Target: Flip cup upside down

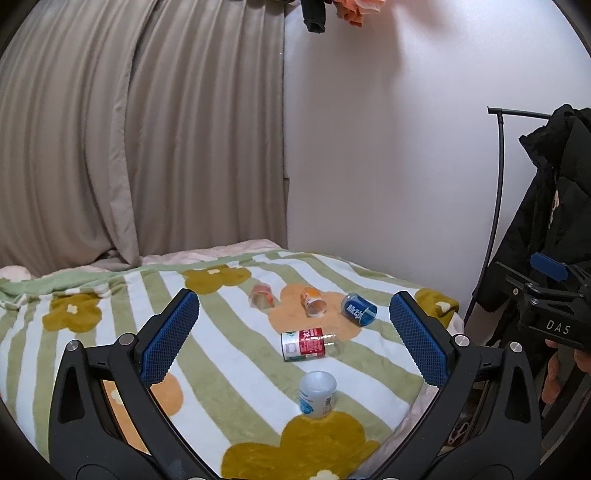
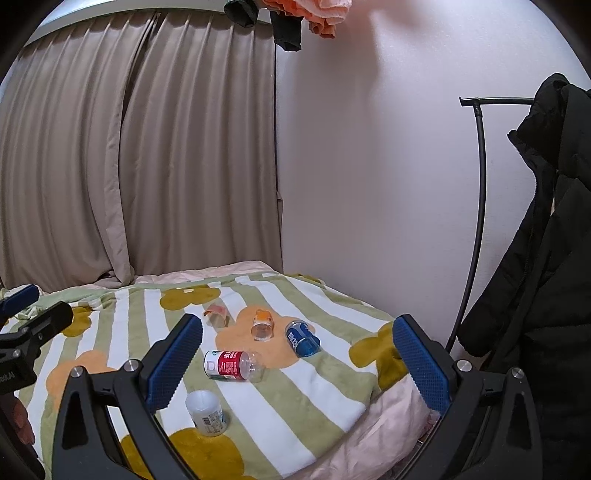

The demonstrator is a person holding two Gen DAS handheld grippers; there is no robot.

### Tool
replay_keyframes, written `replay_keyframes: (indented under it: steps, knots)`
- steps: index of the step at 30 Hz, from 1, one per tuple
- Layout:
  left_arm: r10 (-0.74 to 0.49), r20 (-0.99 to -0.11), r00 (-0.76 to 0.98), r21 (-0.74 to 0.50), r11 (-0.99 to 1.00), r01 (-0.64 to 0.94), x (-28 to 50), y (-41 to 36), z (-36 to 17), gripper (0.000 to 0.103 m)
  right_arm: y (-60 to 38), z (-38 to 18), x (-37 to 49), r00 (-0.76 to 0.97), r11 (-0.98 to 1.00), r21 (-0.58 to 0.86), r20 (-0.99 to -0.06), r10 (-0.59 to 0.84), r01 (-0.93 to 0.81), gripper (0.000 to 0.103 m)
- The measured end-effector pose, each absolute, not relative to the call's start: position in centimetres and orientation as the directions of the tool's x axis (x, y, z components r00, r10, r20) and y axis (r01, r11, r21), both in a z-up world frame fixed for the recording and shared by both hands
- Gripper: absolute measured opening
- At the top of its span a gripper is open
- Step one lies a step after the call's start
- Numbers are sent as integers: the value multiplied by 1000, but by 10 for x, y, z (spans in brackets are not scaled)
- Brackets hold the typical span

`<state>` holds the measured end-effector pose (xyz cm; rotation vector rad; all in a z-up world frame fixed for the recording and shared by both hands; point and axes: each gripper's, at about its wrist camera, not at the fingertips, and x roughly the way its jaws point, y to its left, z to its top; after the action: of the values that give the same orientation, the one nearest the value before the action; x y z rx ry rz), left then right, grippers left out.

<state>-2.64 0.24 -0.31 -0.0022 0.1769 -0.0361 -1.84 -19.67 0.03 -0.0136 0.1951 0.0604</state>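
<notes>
Several cut-bottle cups sit on a striped flower blanket (image 1: 229,354). A white cup (image 1: 317,394) stands nearest with its closed end up; it also shows in the right wrist view (image 2: 207,411). A red-and-white labelled cup (image 1: 304,343) (image 2: 232,365) lies on its side. Behind it lie a blue cup (image 1: 359,309) (image 2: 302,338), an orange cup (image 1: 313,302) (image 2: 263,325) and a pale pink cup (image 1: 261,294) (image 2: 216,314). My left gripper (image 1: 295,332) is open and empty above the blanket. My right gripper (image 2: 297,354) is open and empty, further right.
Beige curtains (image 1: 129,147) and a white wall (image 1: 388,166) back the bed. A black coat (image 2: 546,258) hangs on a rack (image 2: 476,206) at right. The bed edge with pink sheet (image 2: 380,428) drops off at front right. Clothes hang overhead (image 2: 306,14).
</notes>
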Motion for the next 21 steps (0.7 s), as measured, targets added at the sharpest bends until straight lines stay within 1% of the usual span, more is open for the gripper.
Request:
replay_keyframes:
  steps: [14,18,21]
  knots:
    - [-33,-182,983,-7,999,32,-26,6,-3,103,-196,1,-17,977,998,-4,-205,62,-64,103]
    - [-41,-200,979,-3,999,41,-24,5,-5,103,-196,1,-17,977,998,-5,-205,59,-61,103]
    - [-39,-191,981,0,999,39,-26,4,-6,103,-196,2,-17,977,998,-5,-204,60,-62,103]
